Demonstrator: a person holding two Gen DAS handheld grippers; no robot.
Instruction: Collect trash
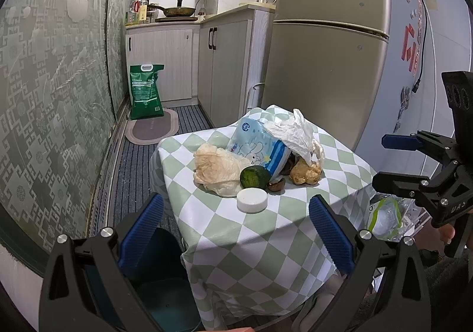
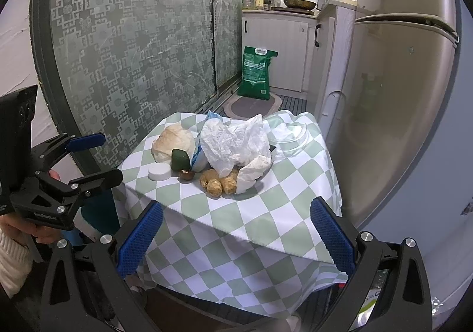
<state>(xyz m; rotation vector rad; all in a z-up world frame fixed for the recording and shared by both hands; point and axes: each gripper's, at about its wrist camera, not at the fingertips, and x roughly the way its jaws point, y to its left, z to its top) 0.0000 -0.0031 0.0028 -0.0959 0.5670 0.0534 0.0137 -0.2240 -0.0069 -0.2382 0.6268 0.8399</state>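
Note:
A pile of trash lies on a small table with a green-and-white checked cloth (image 1: pixel 254 240). It holds a crumpled tan paper (image 1: pixel 217 166), a green rind (image 1: pixel 254 176), a white round lid (image 1: pixel 252 199), a blue-and-white packet (image 1: pixel 260 145), a white plastic bag (image 1: pixel 292 131), a brown husk (image 1: pixel 304 173) and a small dark shell (image 1: pixel 276 185). My left gripper (image 1: pixel 236 225) is open and empty, short of the lid. My right gripper (image 2: pixel 236 228) is open and empty, in front of the husk (image 2: pixel 218 182). A clear plastic dish (image 2: pixel 291 137) lies behind the bag (image 2: pixel 233 144).
A dark teal bin (image 1: pixel 165 287) stands on the floor left of the table. A fridge (image 1: pixel 325 51) stands close behind the table. A green sack (image 1: pixel 145 92) and a mat (image 1: pixel 152 128) lie on the floor by the cabinets. A patterned glass door (image 2: pixel 133 45) runs along the left.

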